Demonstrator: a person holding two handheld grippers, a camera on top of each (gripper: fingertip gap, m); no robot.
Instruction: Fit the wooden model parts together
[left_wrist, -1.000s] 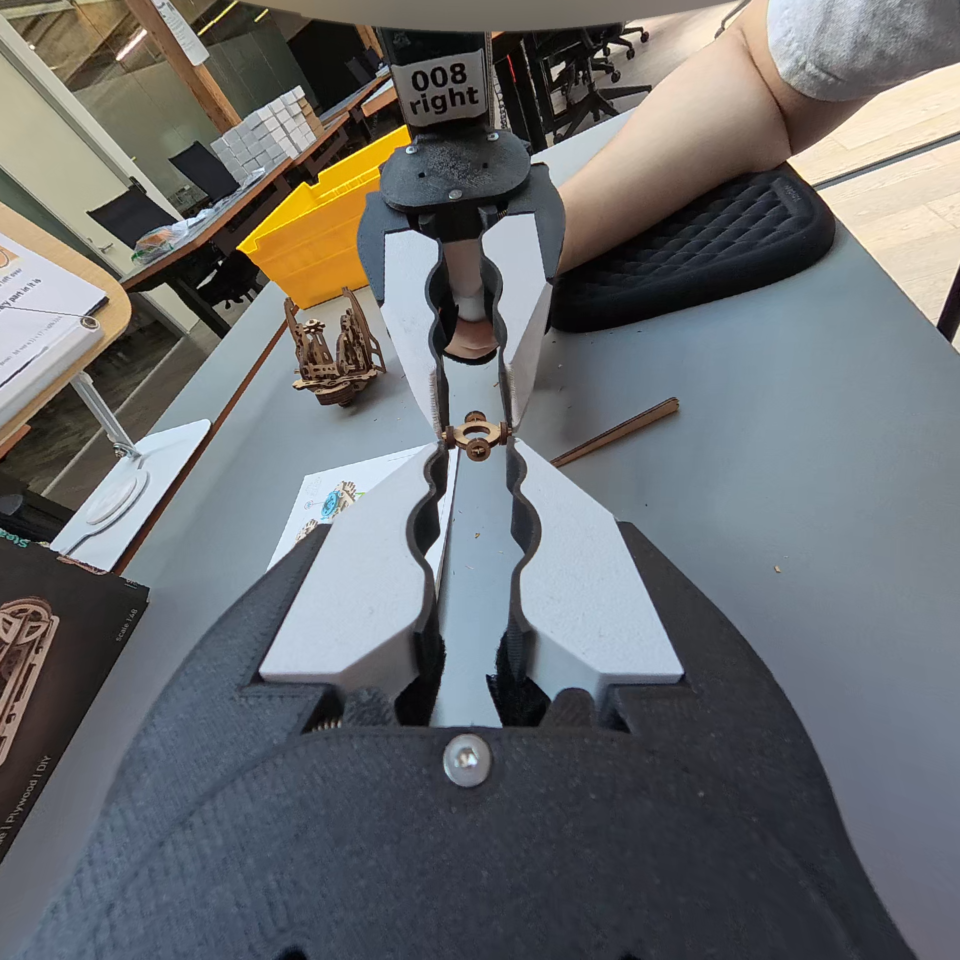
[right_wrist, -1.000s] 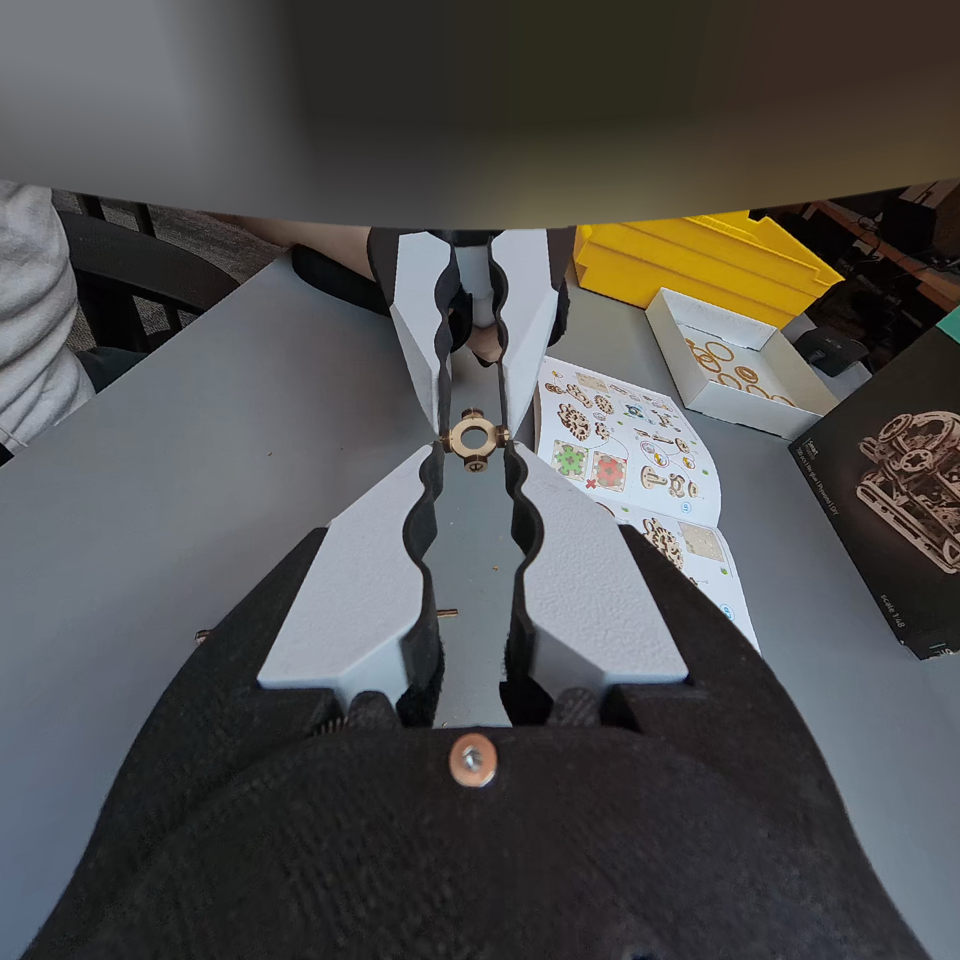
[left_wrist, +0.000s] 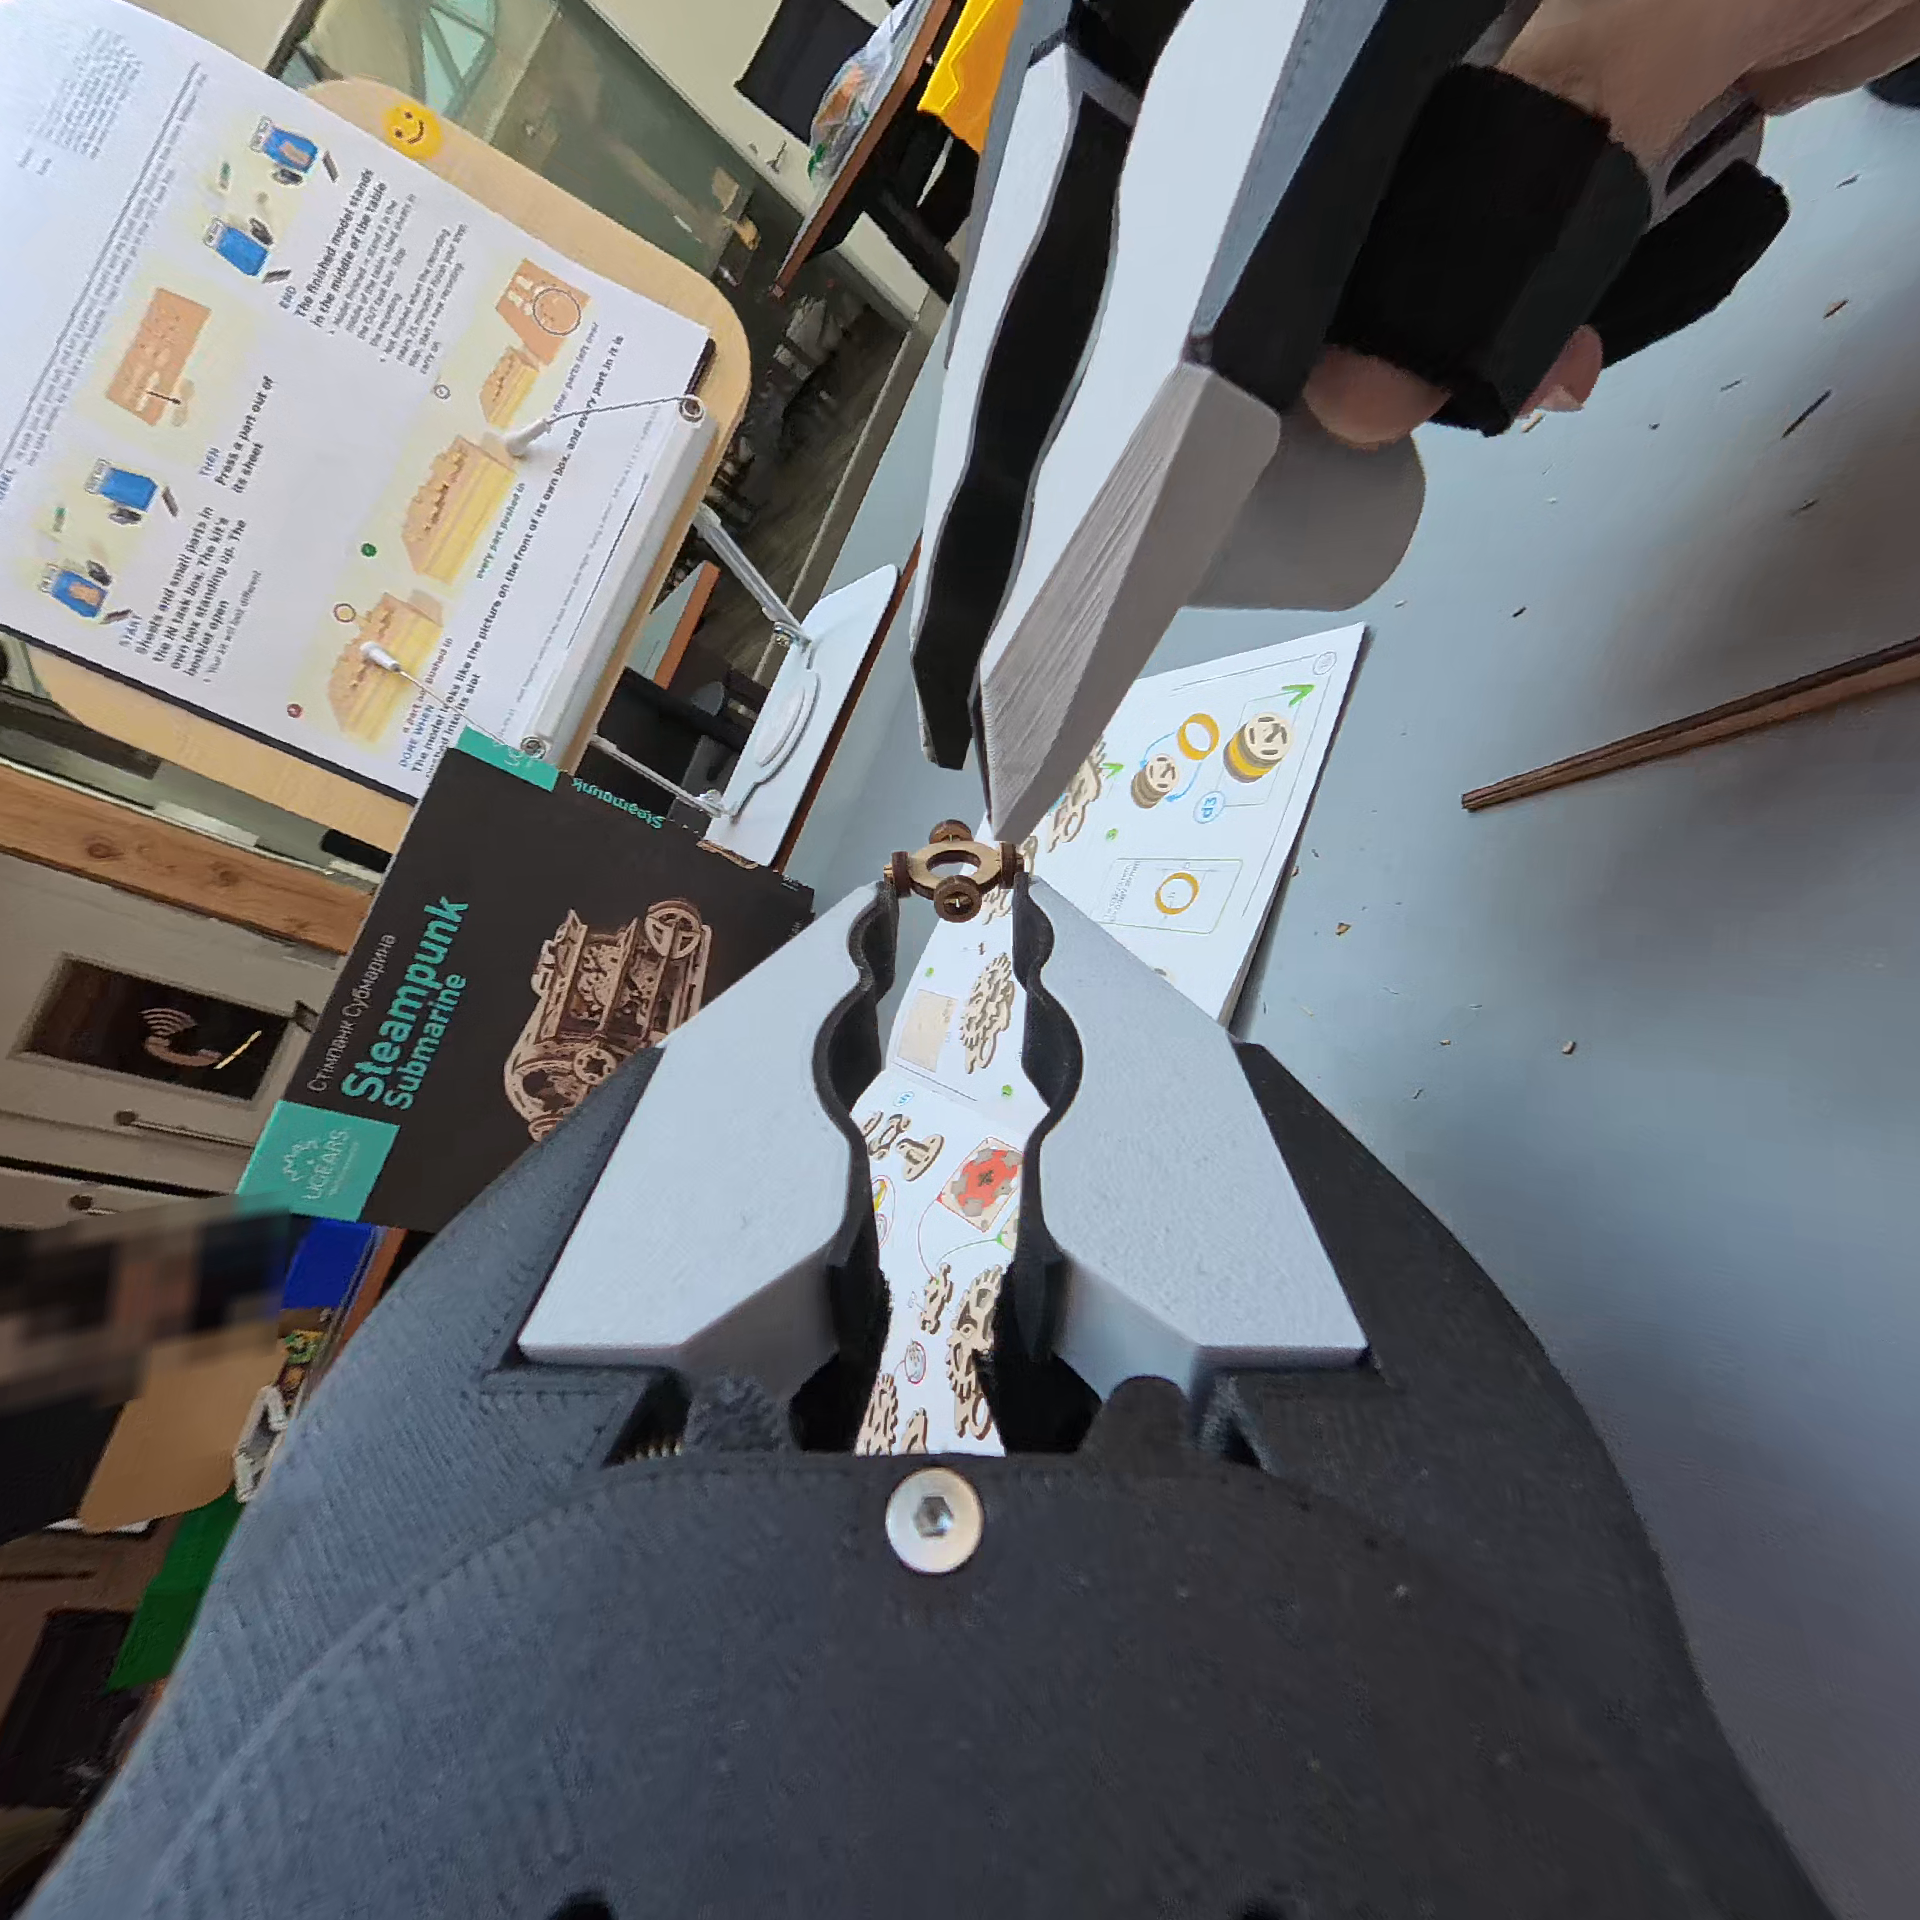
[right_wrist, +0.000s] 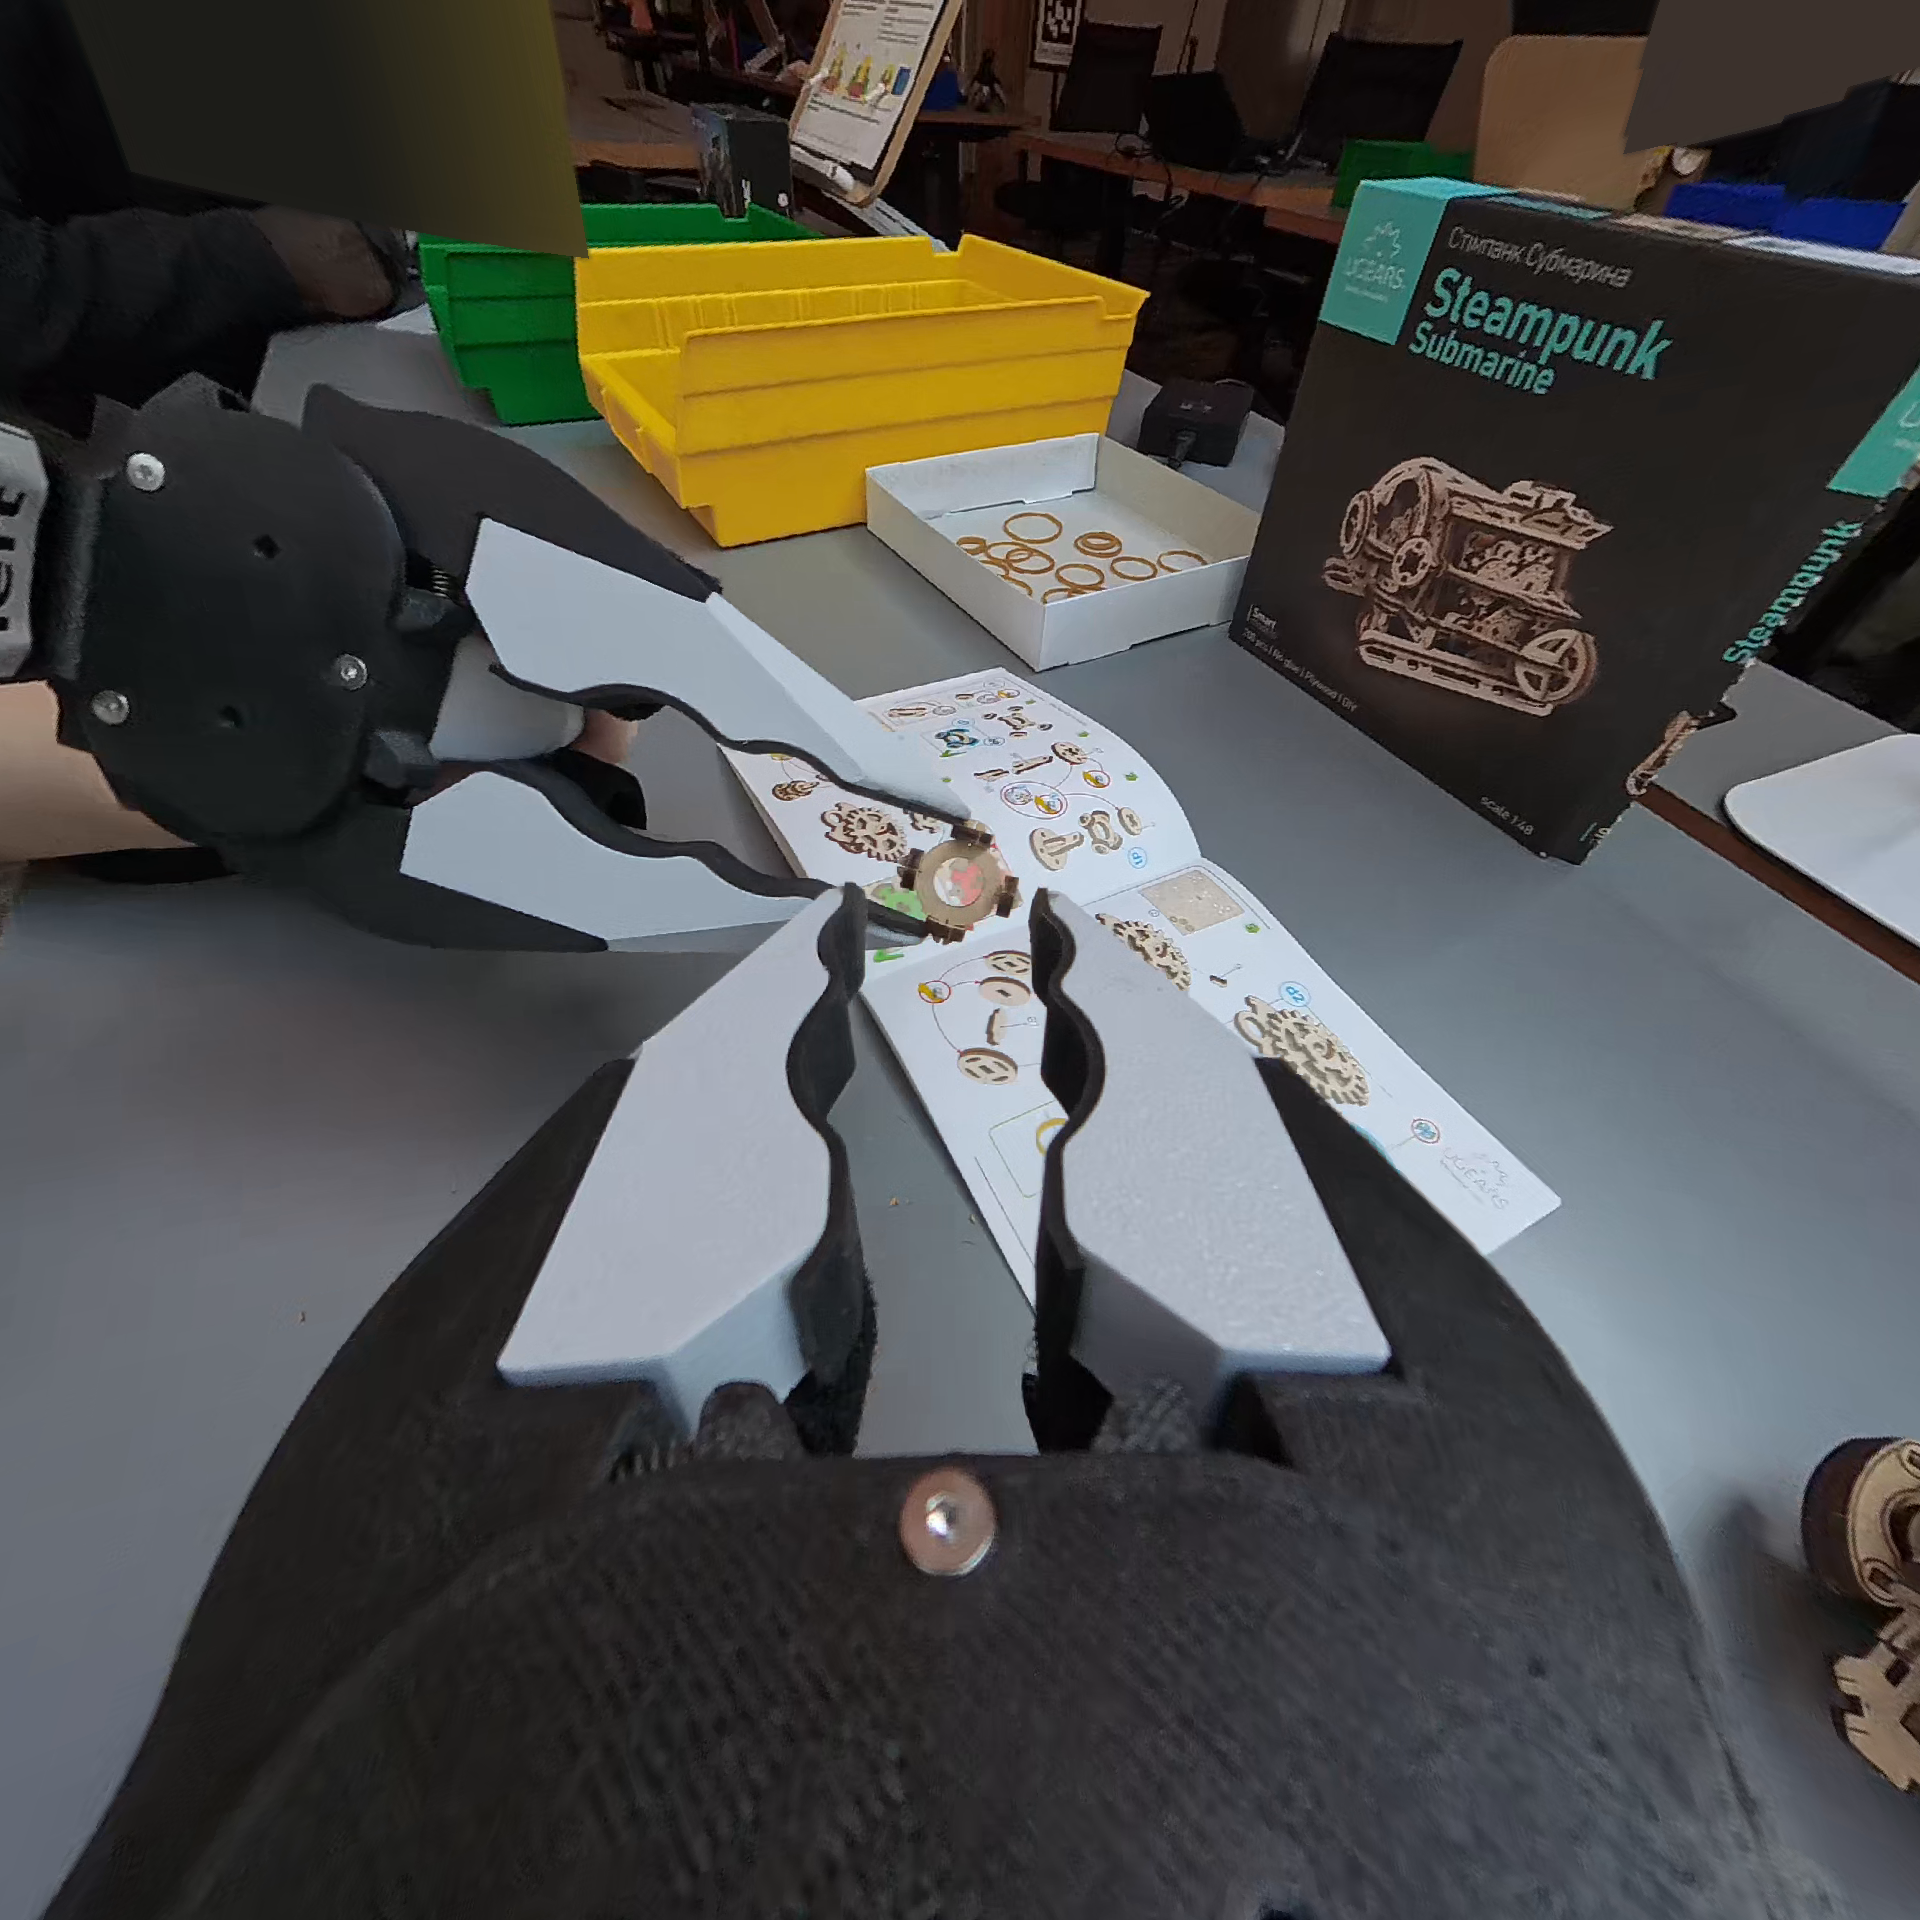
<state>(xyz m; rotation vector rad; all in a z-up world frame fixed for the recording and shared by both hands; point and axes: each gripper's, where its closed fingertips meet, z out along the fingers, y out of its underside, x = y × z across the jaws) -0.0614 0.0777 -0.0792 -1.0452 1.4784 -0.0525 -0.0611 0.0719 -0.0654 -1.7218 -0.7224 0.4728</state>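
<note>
Left wrist view gives us what the right one lacks: a thin brown wooden strip (left_wrist: 1704, 722) lying on the grey table (left_wrist: 1662, 1039) at 2 o'clock, plus a propped instruction sheet on a wooden board (left_wrist: 312, 416) at 10 o'clock.

Right wrist view adds the stacked yellow plastic bins (right_wrist: 842, 384) at 12 o'clock, a shallow white cardboard tray of thin wooden rings (right_wrist: 1060, 551) at 1 o'clock, and part of a built wooden model (right_wrist: 1870, 1621) at 4 o'clock. Both views catch the black model-kit box (right_wrist: 1538, 520) and the open illustrated instruction booklet (right_wrist: 1195, 987) on the table.

The small round wooden hub with stub pegs (left_wrist: 954, 871) sits pinched at the very tips of our left gripper (left_wrist: 954, 883), above the booklet, jaws clamped on it.

Right gripper (right_wrist: 945, 914): jaws apart, nothing between them. In its own view the hub lies at 12 o'clock, just beyond its fingertips, clear of both jaws.
</note>
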